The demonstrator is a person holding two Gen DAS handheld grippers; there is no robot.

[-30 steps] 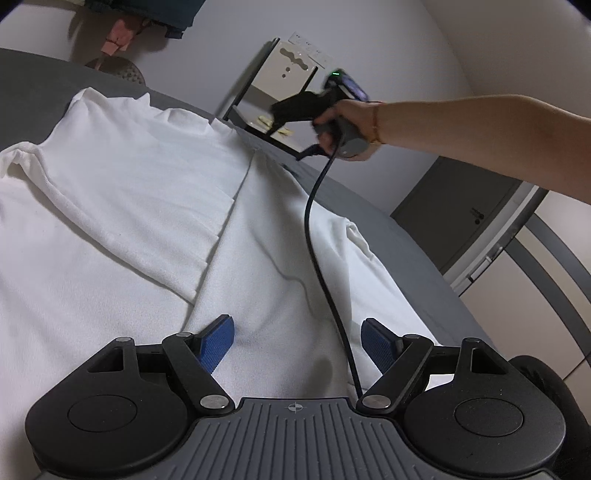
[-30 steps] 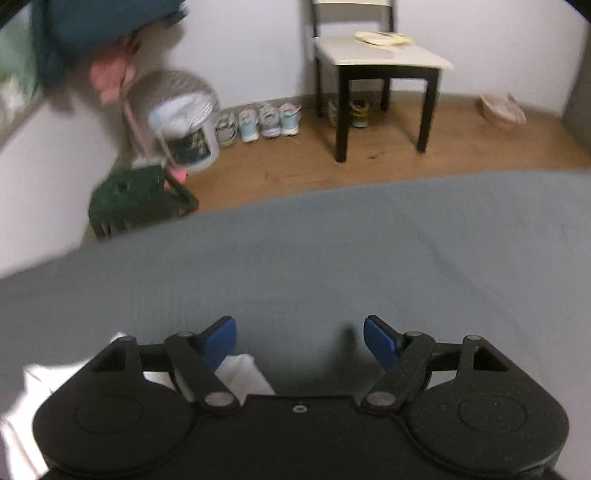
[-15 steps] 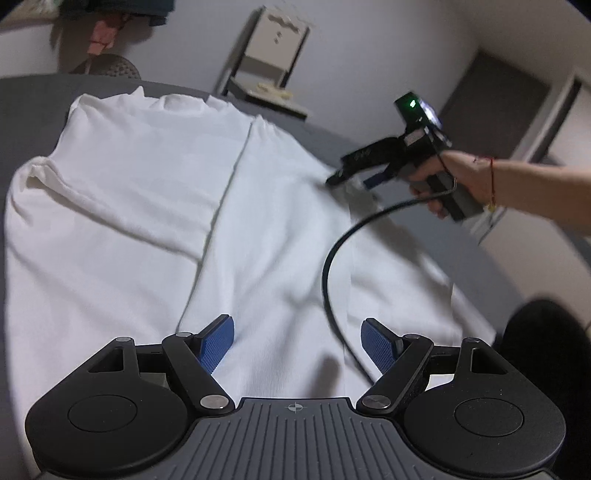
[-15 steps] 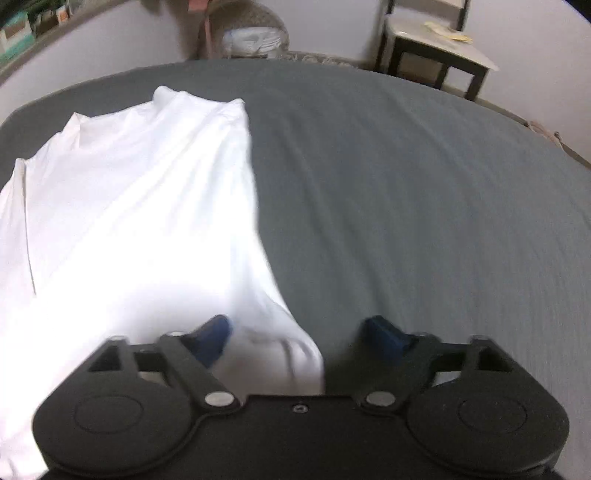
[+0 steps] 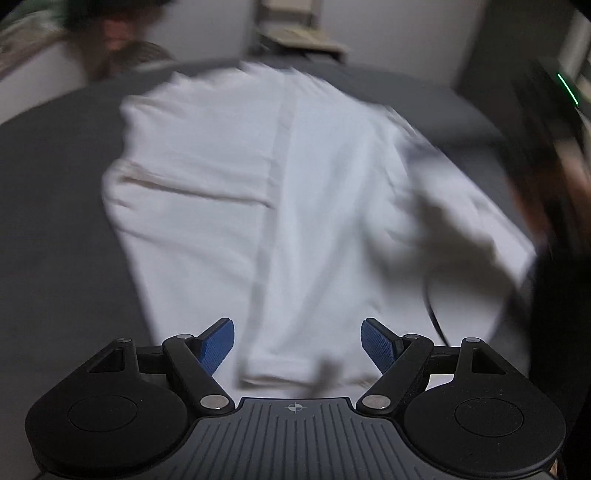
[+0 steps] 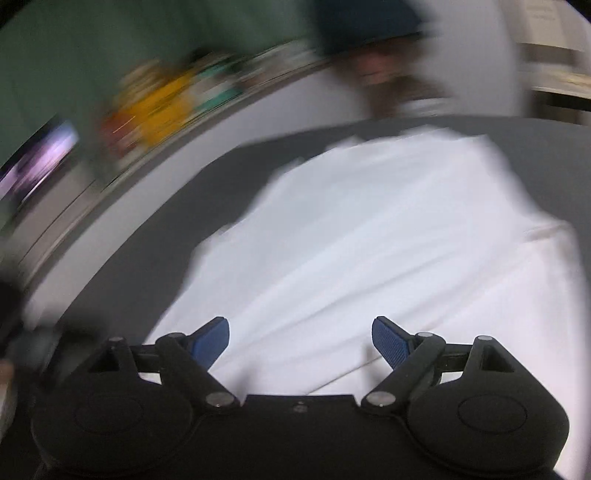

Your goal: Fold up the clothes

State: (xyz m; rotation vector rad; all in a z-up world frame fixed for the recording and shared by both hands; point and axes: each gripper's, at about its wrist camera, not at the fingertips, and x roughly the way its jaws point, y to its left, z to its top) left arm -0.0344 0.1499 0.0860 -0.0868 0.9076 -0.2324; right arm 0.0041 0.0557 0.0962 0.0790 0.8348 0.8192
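A white shirt (image 5: 280,192) lies spread on the dark grey bed (image 5: 55,221), with one side folded in along a lengthwise crease. My left gripper (image 5: 297,345) hovers above the shirt's near hem, open, with nothing between its blue pads. In the right wrist view my right gripper (image 6: 300,341) hangs over the shirt (image 6: 369,240) near its edge. Its jaws are closing but stand wide apart, and only cloth lying below shows between them. The right gripper (image 5: 554,110) also appears as a dark blur with a green light at the right edge of the left wrist view.
A black cable (image 5: 432,306) trails over the shirt's right part. A chair (image 5: 295,33) stands beyond the bed's far end. A shelf with colourful items (image 6: 159,99) runs along the wall past the bed's (image 6: 147,229) left side. Both views are motion-blurred.
The left gripper has risen and tipped down, so more of the shirt shows. The right gripper has swept from the shirt's far end to its right side and turned toward the shelf wall.
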